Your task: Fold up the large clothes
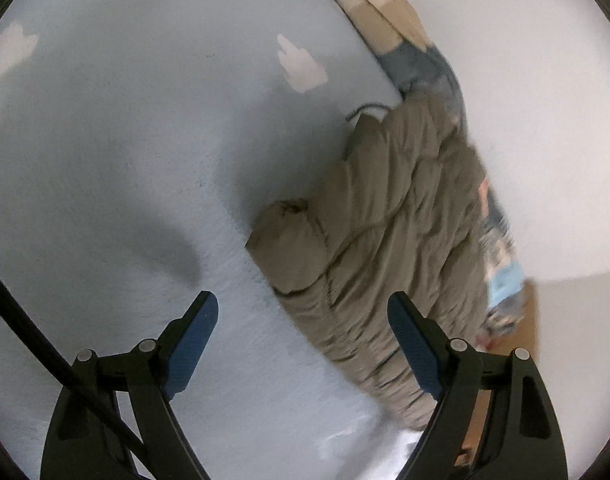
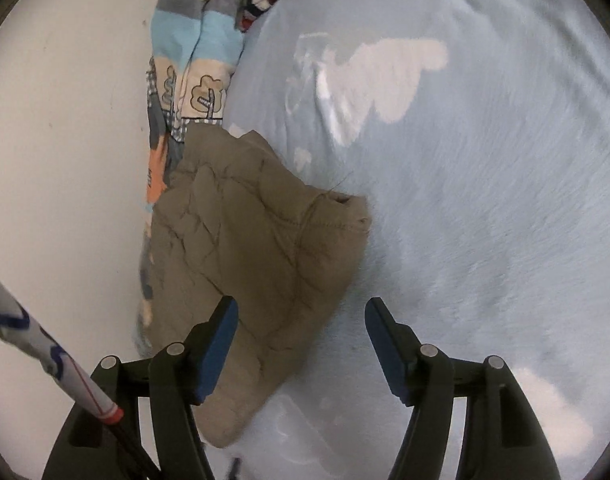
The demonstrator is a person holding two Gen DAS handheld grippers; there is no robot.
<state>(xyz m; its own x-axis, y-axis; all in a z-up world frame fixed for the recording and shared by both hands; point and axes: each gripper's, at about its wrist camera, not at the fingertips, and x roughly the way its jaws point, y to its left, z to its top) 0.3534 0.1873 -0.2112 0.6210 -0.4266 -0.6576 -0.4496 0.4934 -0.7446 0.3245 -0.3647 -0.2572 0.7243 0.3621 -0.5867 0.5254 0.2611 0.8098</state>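
On the pale blue bed sheet (image 2: 485, 200) lies a soft, puffy khaki quilted jacket (image 2: 245, 240); both my left gripper (image 1: 303, 340) and right gripper (image 2: 301, 344) spread, empty; I'd pinch its stitched hem

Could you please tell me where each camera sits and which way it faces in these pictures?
Left wrist: on the left hand-held gripper, angled down at the light blue bed sheet; open fingers show.
Right wrist: on the right hand-held gripper, angled down likewise; open fingers show.
Shared: folded tan quilted jacket, patterned blanket, sheet.

Both wrist views angled down, near, sharing jacket (image 1: 393, 216)
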